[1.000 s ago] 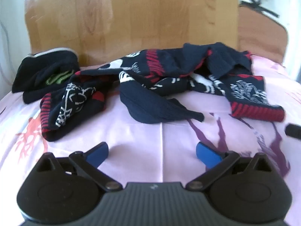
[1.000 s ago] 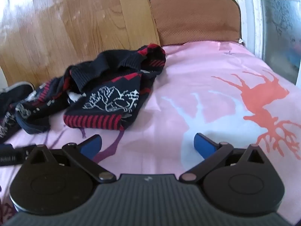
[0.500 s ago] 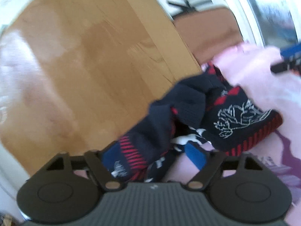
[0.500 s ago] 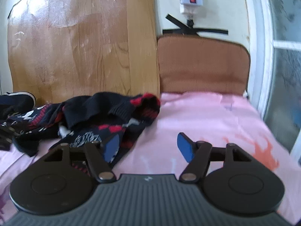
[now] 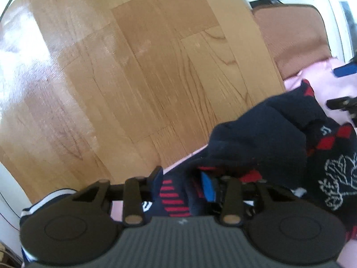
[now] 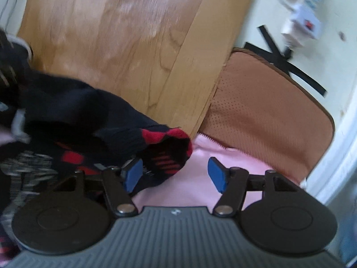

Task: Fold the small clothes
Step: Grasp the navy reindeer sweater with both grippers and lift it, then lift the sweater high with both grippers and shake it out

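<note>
A navy knitted garment with red stripes and white patterns lies crumpled on a pink sheet. My left gripper is shut on a red-striped fold of it, the cloth bunched between the blue pads. In the right wrist view the garment's red-edged cuff lies by my right gripper, which is open; the left pad touches the cuff and the right pad stands over bare sheet. The right gripper's blue tip also shows at the far right of the left wrist view.
A wooden board stands upright right behind the garment. A brown cushion leans against the white wall to the right. A power strip hangs on the wall. Another dark garment lies at the far left.
My left gripper moved into the garment and closed on a striped fold. My right gripper moved forward to the red-edged cuff and narrowed somewhat, staying open.
</note>
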